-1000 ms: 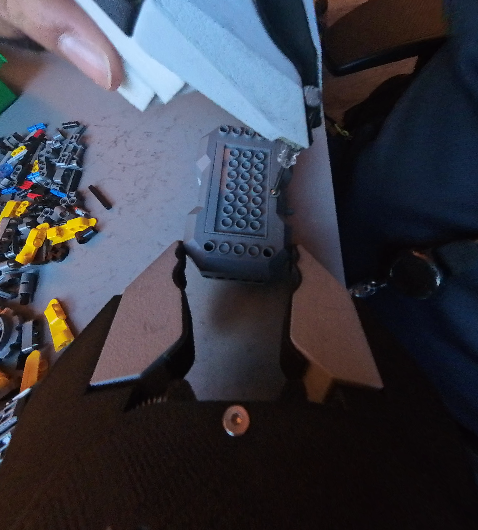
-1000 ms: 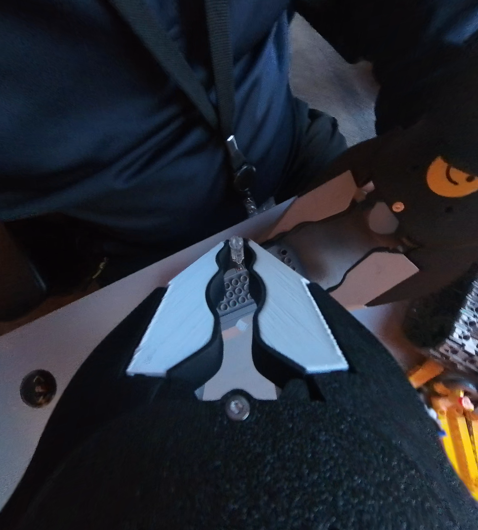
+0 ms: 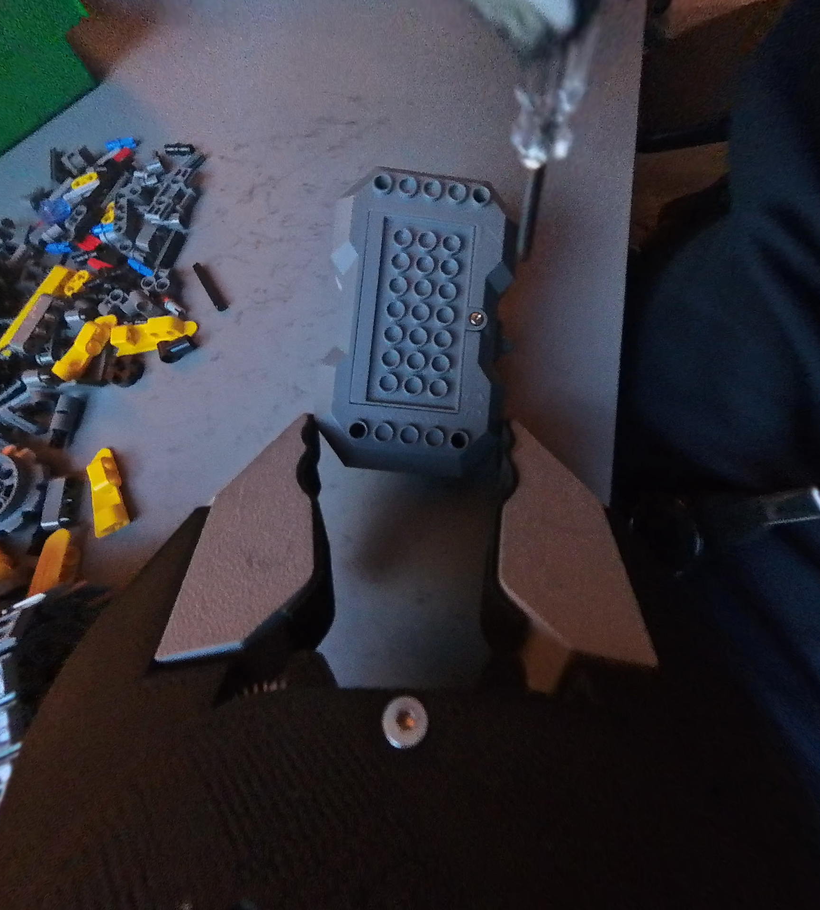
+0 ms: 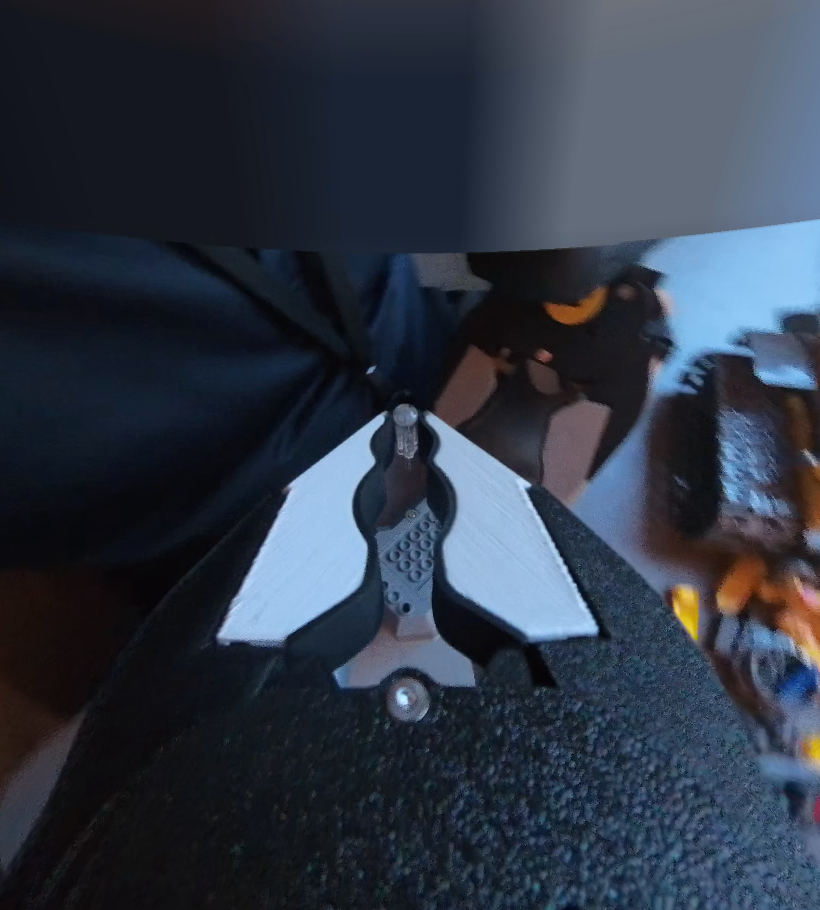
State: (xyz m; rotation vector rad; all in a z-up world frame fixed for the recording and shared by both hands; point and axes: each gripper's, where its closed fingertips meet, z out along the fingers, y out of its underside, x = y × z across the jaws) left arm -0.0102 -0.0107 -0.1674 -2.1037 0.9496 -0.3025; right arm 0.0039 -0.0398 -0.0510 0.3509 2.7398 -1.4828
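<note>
- Grey bench (image 3: 275, 98); loose toy-brick parts (image 3: 78, 305) heaped at its left.
- Left hand-held gripper (image 3: 410, 443): fingers apart, straddling near end of grey studded block (image 3: 420, 315), contact unclear.
- Right hand-held gripper (image 4: 405, 418): clamped on clear-handled screwdriver (image 3: 543, 133), tip just beside block's right edge.

The right gripper (image 3: 540, 29) has lifted off the grey block (image 3: 417, 315), carrying the screwdriver (image 3: 543, 123) up and toward the table's (image 3: 299, 98) near edge; its tip now hangs beside the block's far corner. The block's screw (image 3: 476, 319) is now uncovered. The thumb seen earlier at the top has gone from view.
</note>
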